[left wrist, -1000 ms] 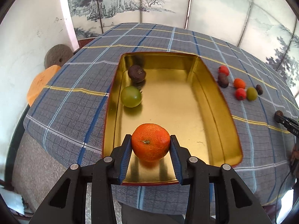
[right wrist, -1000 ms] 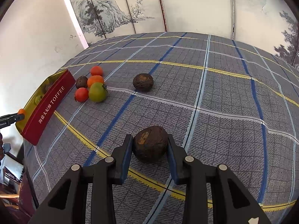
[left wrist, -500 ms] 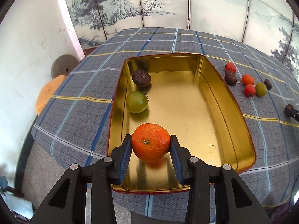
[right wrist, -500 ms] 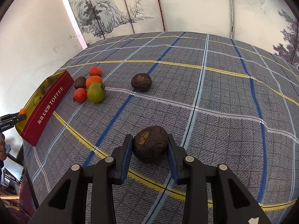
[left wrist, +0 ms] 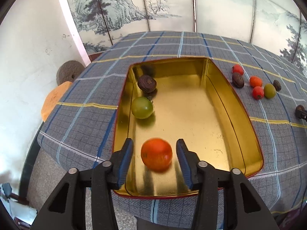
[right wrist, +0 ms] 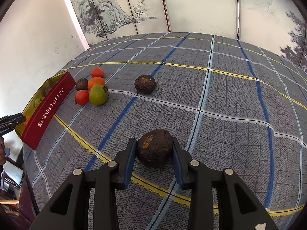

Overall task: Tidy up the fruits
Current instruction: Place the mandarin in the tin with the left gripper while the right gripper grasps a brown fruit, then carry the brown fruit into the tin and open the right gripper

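left gripper point(left wrist: 155, 153) released, orange point(left wrist: 156, 157) loose in tin point(left wrist: 220, 88); right gripper point(right wrist: 154, 149) grasping dark fruit point(right wrist: 154, 147).

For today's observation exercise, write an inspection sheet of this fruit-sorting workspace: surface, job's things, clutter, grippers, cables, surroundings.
Surface: table under a grey-blue plaid tablecloth, yellow and blue stripes.
Job's things: gold tin with a red TOFFEE side holds a dark wrinkled fruit, a green tomato and an orange; a loose cluster of red, orange, green and dark fruits lies on the cloth beside the tin; another dark fruit lies apart.
Clutter: nothing seen.
Grippers: left gripper open, fingers clear of the orange; right gripper shut on a dark fruit.
Cables: nothing seen.
Surroundings: painted landscape screen, white wall, round stone.
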`<state>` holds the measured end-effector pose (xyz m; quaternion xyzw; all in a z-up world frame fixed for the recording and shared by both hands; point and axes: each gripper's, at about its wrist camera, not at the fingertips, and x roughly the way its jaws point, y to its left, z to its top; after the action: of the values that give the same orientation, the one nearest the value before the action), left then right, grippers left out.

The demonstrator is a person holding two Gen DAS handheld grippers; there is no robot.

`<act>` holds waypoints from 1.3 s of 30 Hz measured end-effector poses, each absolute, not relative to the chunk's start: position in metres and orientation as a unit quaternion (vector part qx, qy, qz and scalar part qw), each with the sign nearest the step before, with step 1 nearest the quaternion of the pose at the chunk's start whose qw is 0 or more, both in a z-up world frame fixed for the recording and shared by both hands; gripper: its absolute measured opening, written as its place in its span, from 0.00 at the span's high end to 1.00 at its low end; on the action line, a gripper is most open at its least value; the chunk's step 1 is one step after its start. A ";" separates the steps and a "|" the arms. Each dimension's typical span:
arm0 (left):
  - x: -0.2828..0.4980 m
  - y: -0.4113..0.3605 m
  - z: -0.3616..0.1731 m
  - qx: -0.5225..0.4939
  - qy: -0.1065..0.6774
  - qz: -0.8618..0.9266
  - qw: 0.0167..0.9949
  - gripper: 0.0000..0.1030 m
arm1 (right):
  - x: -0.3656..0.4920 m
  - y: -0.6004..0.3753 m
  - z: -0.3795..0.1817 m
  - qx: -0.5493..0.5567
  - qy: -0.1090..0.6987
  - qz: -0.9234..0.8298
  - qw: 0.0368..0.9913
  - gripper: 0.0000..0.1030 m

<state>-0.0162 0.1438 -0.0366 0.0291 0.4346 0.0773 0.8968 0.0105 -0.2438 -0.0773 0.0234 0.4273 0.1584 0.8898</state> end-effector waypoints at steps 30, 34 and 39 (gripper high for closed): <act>-0.072 0.111 -0.015 0.101 0.372 0.133 0.913 0.34 | -0.020 -0.230 -0.076 0.015 0.431 0.168 0.886 0.68; -0.076 0.111 -0.016 0.107 0.370 0.136 0.913 0.33 | -0.031 -0.222 -0.074 0.017 0.433 0.176 0.884 0.68; -0.080 0.113 -0.019 0.102 0.370 0.137 0.913 0.33 | -0.046 -0.205 -0.060 0.011 0.424 0.194 0.885 0.68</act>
<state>-0.0801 0.1130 -0.0188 0.1024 0.3703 0.1368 0.9131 -0.0460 -0.2045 -0.0604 0.0113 0.4235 0.1940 0.8848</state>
